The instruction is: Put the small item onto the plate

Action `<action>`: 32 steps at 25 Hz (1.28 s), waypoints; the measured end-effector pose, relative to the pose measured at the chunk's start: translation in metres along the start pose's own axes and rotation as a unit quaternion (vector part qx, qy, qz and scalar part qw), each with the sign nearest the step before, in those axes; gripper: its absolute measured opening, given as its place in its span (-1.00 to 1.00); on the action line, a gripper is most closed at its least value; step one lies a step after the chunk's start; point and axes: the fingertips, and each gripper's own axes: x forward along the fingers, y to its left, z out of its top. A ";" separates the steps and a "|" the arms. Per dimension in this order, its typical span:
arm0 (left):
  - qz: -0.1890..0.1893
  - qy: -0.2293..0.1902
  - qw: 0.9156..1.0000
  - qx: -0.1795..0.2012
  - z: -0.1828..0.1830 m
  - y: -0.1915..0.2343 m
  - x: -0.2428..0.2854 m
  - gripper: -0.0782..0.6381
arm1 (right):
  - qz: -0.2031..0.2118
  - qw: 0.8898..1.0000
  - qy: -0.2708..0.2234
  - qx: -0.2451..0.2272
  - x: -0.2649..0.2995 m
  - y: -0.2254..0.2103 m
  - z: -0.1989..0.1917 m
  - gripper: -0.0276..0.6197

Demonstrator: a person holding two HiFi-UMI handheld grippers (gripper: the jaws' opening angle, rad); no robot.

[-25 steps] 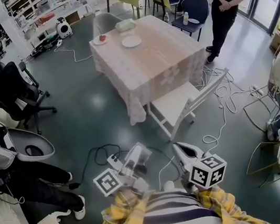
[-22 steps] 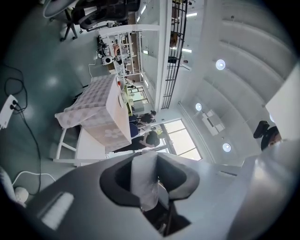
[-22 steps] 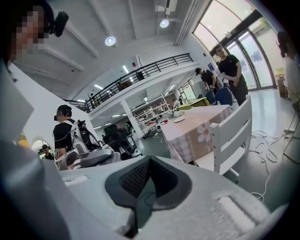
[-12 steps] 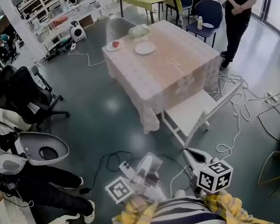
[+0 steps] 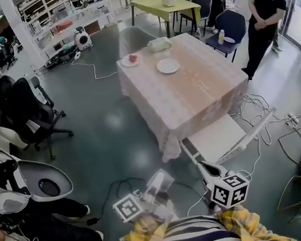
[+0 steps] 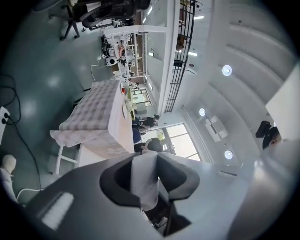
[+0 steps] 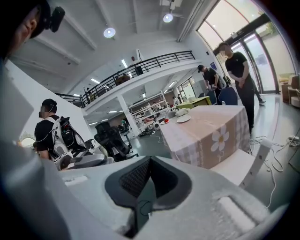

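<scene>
Bearing square black-and-white markers (image 5: 128, 207): left claw (image 5: 162, 174), right claw (image 5: 201, 165).

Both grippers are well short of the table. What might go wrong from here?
1. A loose black cable lies on the grey floor ahead: you might trip or snag on it.
2. The white chair stands at the near side of the checked-cloth table, blocking a straight approach.
3. The small red item sits on a small white plate at the far corner, near the edge; a nudge might push it off.
</scene>
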 end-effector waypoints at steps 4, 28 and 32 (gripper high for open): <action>0.000 0.028 1.000 0.006 0.028 0.006 0.004 -0.54 | -0.001 1.000 0.002 -0.008 0.036 0.013 0.011 -0.93; 0.018 0.049 0.998 0.025 0.103 0.036 0.165 -0.54 | -0.008 1.000 0.007 -0.002 0.150 -0.072 0.088 -0.93; 0.021 0.057 0.997 0.039 0.113 0.043 0.208 -0.54 | 0.003 1.000 0.011 -0.002 0.171 -0.092 0.104 -0.93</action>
